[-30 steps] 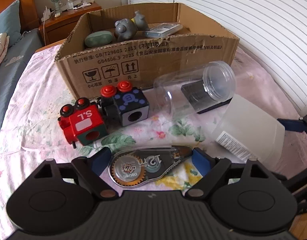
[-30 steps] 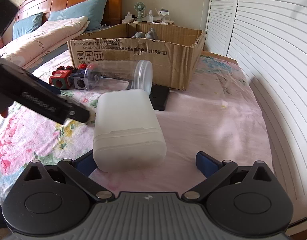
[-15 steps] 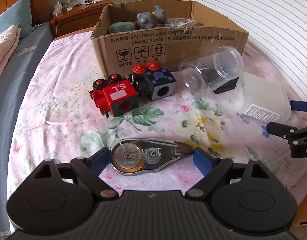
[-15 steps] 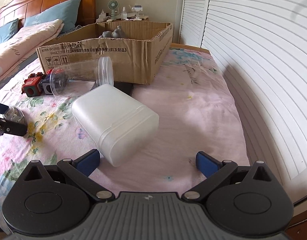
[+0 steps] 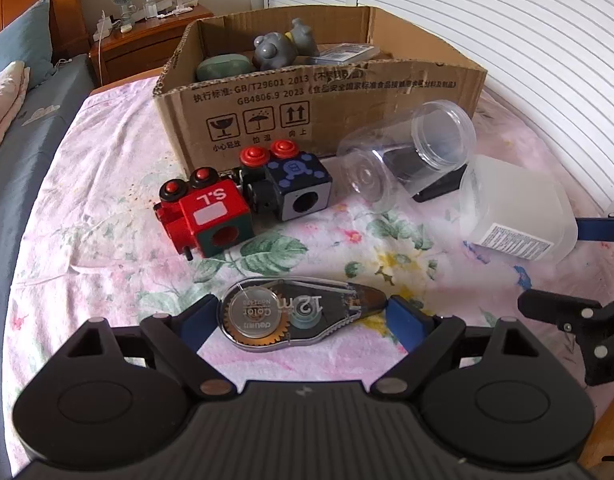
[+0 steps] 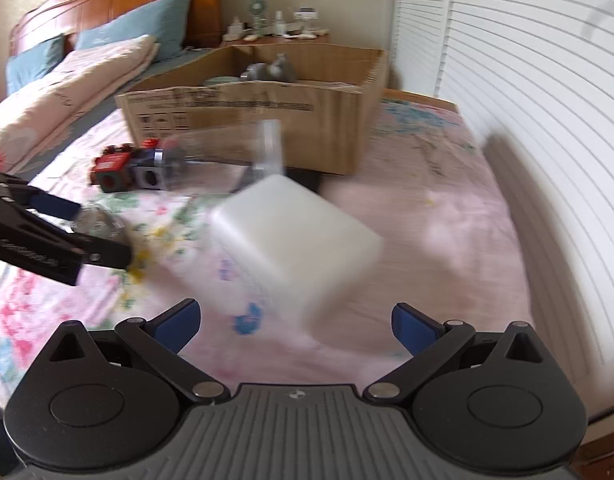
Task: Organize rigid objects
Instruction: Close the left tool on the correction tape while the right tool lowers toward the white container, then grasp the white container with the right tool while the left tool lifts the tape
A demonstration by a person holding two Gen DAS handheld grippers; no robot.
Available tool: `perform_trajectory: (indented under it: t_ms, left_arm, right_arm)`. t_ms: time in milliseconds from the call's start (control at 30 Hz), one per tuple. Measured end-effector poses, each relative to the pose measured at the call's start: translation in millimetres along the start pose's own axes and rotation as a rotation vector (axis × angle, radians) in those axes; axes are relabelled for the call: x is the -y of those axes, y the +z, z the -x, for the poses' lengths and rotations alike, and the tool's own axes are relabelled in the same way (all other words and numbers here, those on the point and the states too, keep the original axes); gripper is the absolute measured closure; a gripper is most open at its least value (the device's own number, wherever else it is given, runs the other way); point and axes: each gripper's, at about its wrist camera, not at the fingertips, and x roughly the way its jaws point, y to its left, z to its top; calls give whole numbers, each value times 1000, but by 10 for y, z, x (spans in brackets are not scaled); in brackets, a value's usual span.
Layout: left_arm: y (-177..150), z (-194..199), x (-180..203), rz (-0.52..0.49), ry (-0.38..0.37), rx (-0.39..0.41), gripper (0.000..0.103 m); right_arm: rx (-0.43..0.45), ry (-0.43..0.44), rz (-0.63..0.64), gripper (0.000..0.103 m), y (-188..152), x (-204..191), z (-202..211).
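Left gripper [image 5: 303,316]: fingers [image 5: 405,322] are closed on the ends of a correction tape dispenser [image 5: 297,314], gripping it lengthwise above the floral bed sheet [image 5: 107,240]. Beyond the fingers lie a red toy block [image 5: 205,214] and a blue toy block [image 5: 297,190], touching each other. Farther out stands an open cardboard box [image 5: 319,108].

Right gripper [image 6: 295,322]: fingers [image 6: 413,326] are spread wide and hold nothing. Just ahead of the fingers, nearer the left one, a frosted plastic container [image 6: 295,240] lies on its side, blurred. A clear plastic jar [image 5: 407,160] lies on its side beyond it, in front of the box.
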Motion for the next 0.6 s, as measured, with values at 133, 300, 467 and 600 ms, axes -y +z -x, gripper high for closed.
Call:
perform_trajectory:
  t_ms: [133, 300, 467, 600]
  left_arm:
    - [-41, 34, -111, 0, -1, 4, 14]
    - [-65, 61, -176, 10, -18, -5, 9]
    - [-57, 37, -126, 5, -16, -4, 7]
    - [-37, 33, -123, 18, -26, -3, 8]
  right_arm:
    - [8, 6, 23, 0, 107, -122, -66]
    - [-8, -36, 21, 0, 217, -155, -194]
    - [-23, -41, -11, 0, 304, -156, -260]
    - [-35, -57, -40, 0, 387, -163, -320]
